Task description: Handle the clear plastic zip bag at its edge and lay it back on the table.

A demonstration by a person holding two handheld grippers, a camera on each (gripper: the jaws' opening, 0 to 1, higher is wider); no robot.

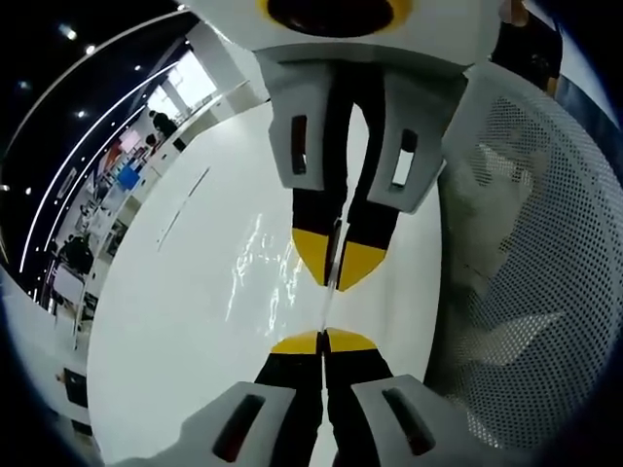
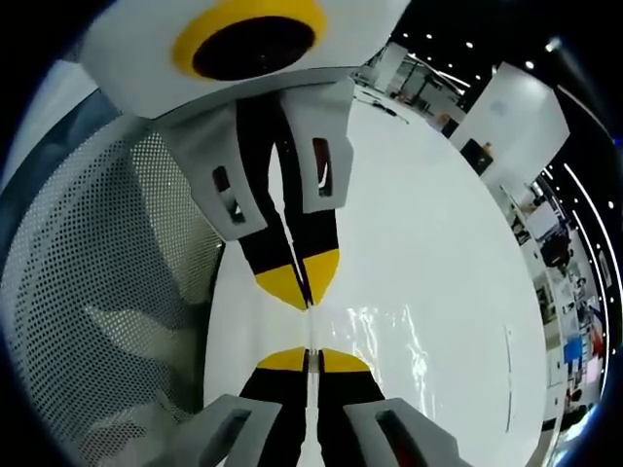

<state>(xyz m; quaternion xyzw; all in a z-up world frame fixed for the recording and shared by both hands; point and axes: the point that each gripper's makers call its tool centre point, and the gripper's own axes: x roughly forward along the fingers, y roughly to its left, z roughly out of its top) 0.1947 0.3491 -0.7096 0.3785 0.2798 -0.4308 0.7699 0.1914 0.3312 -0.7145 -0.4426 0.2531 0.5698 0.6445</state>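
Spreading across both views is the broad, glossy white table [image 1: 195,321], and everything else is placed against it. Beside the table stands a white perforated mesh chair back [image 1: 545,272], with a pale form dimly visible through its holes; what that form is I cannot tell. In the left gripper view, beyond the table's far edge, lies a dim open hall with rows of ceiling lights, desks and a blue box [image 1: 128,177], all too small to read. The right gripper view shows the same table [image 2: 438,243], the mesh chair [image 2: 107,282] at its side, and, past the table's far edge, a tall white partition [image 2: 526,112] that the left gripper view does not show.

Over the table hangs the clear plastic zip bag [image 1: 268,268], seen mostly as bright glints and wrinkles against the white surface. In the right gripper view the bag [image 2: 389,341] gleams the same way, just above the tabletop. Whether any part of it touches the table cannot be told, nor whether anything is inside it.

The left gripper [image 1: 322,341], white with black jaws and yellow tips, has its jaws pressed together on a thin edge of the bag. The right gripper [image 1: 340,263] faces it from above in that view, tips likewise pinched on the same edge, just apart from the left one. In the right gripper view the right gripper [image 2: 312,358] is clamped on the edge, with the left gripper [image 2: 304,277] opposite.
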